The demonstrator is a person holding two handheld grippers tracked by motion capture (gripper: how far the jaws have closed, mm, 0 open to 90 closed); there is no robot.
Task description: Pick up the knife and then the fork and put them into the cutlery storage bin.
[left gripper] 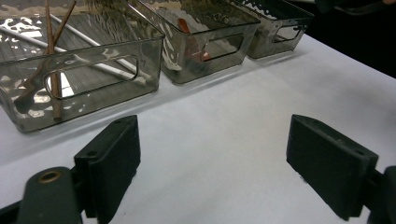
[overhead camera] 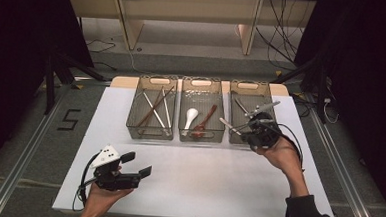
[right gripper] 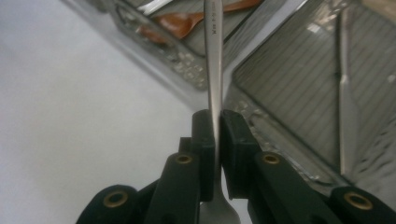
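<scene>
Now our right gripper (right gripper: 217, 135) pinches a metal fork (right gripper: 214, 56) over the right bin (overhead camera: 242, 88); our left gripper (overhead camera: 140, 172), jaws spread, rests near-left, pointing right.

Right gripper (right gripper: 216, 140) fingers pinch a steel utensil handle (right gripper: 213, 56) above the smoky bins (right gripper: 299, 84)

Three bins (overhead camera: 201, 131) in a row on the table (overhead camera: 188, 168), chopsticks (overhead camera: 157, 109) in the left one, spoons (overhead camera: 196, 119) in the middle

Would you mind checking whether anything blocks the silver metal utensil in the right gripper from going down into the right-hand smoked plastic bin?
Nothing visible does. The right gripper pinches the silver metal utensil over the open-topped right-hand bin; one metal piece lies inside.
</scene>
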